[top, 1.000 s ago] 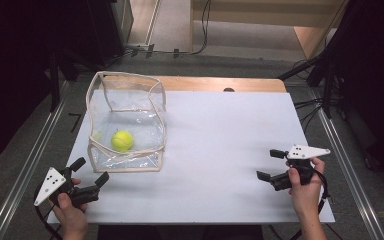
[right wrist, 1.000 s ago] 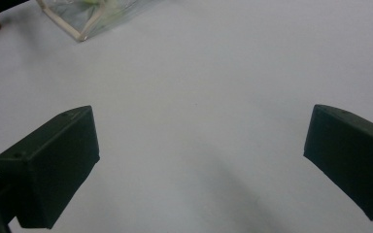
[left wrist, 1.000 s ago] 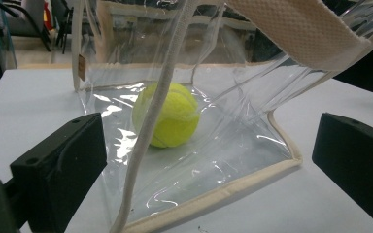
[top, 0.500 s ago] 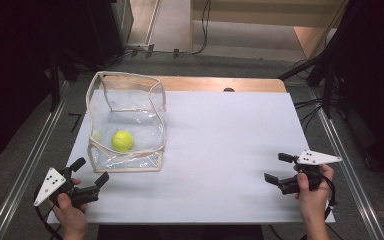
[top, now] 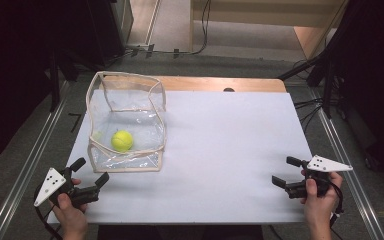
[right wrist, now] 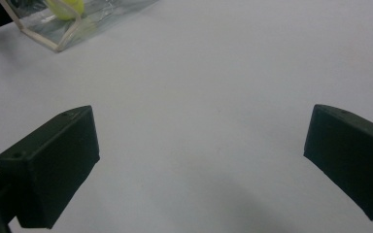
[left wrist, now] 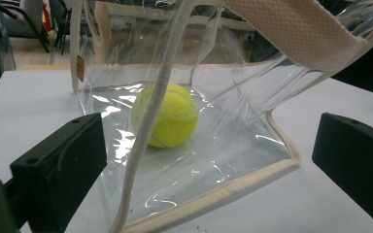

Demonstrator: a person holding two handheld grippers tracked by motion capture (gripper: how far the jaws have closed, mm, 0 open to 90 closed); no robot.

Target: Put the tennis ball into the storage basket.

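Note:
A clear plastic bag (top: 130, 95) with cream trim stands open on the white table's left side. Inside it, on the bottom, lies a yellow tennis ball (top: 122, 140). My left gripper (top: 91, 173) rests open at the front left corner, just short of the bag's near edge. Its own view looks through the bag wall (left wrist: 233, 145) at the ball (left wrist: 167, 114), with a cream strap (left wrist: 150, 126) hanging across. At the front right, far from the bag, my right gripper (top: 284, 171) is open over bare table; the bag (right wrist: 92, 17) and ball (right wrist: 65, 7) lie far off.
The white table top (top: 230, 150) spans the middle, with a wooden strip (top: 220, 84) along its far edge. Metal rails and cables run along both sides on the floor. Dark equipment stands beyond the table's far corners.
My right gripper has drawn back toward the front right edge of the table. The left gripper, the bag and the ball have stayed put.

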